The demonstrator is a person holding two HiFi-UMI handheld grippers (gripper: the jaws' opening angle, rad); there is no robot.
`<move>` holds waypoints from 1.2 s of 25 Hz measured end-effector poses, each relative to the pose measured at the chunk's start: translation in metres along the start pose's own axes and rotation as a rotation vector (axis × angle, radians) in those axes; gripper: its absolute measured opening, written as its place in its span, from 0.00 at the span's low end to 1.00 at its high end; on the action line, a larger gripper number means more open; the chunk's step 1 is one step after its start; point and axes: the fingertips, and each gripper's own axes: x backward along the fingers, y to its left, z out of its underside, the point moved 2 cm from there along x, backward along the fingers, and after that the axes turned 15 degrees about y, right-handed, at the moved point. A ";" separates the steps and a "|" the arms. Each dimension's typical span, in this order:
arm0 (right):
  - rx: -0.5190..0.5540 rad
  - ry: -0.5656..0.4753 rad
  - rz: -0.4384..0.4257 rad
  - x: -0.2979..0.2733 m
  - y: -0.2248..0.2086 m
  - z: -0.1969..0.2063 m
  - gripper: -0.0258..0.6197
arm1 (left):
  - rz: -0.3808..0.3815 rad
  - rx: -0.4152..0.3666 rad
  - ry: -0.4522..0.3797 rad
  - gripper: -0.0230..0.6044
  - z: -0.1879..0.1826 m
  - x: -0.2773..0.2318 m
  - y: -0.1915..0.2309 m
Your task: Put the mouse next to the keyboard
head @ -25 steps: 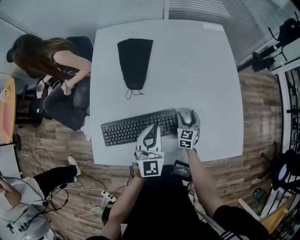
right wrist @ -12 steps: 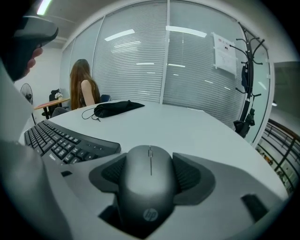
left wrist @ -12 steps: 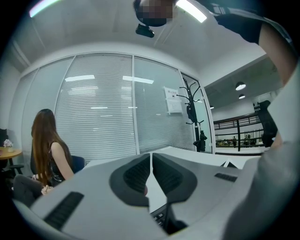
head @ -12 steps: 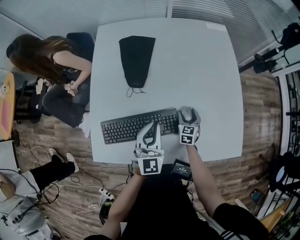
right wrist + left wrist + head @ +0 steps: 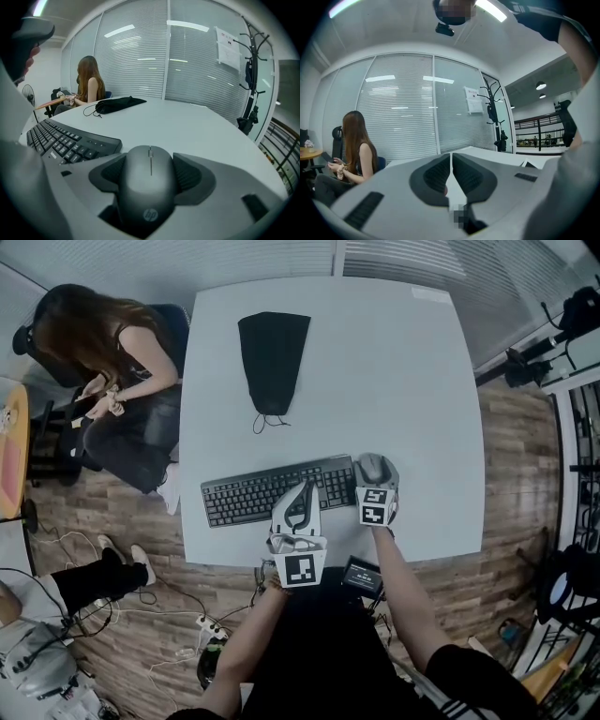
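A grey mouse (image 5: pixel 372 466) rests on the white table (image 5: pixel 403 371) just off the right end of the black keyboard (image 5: pixel 270 492). My right gripper (image 5: pixel 374 474) is shut on the mouse (image 5: pixel 149 186), with a pad against each of its sides. In the right gripper view the keyboard (image 5: pixel 65 140) lies close on the left. My left gripper (image 5: pixel 305 493) hovers over the keyboard's front right part. Its jaws are shut with nothing between them, and its pads (image 5: pixel 436 176) meet in the left gripper view.
A black pouch (image 5: pixel 272 351) with a cord lies at the far side of the table. A person (image 5: pixel 112 352) sits on a chair left of the table. A small black device (image 5: pixel 361 576) sits below the table's front edge. A coat stand (image 5: pixel 251 89) rises at the right.
Both grippers and the mouse hold their places. The seated person at the left has shifted and raised their hands.
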 end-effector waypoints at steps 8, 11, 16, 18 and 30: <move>0.020 -0.004 -0.022 0.001 0.002 0.000 0.51 | -0.009 0.005 -0.015 0.07 -0.003 0.001 0.002; 0.014 -0.005 -0.036 0.000 0.001 0.000 0.51 | -0.006 0.004 -0.010 0.07 -0.003 0.001 0.002; -0.013 0.000 -0.074 0.002 0.001 -0.002 0.52 | -0.013 0.005 -0.016 0.07 -0.005 0.002 0.004; -0.010 0.006 -0.077 0.002 0.001 -0.002 0.52 | -0.016 0.009 -0.020 0.07 -0.006 0.003 0.005; 0.018 -0.017 -0.072 0.022 0.001 -0.003 0.56 | -0.034 0.024 -0.057 0.07 -0.012 0.008 0.008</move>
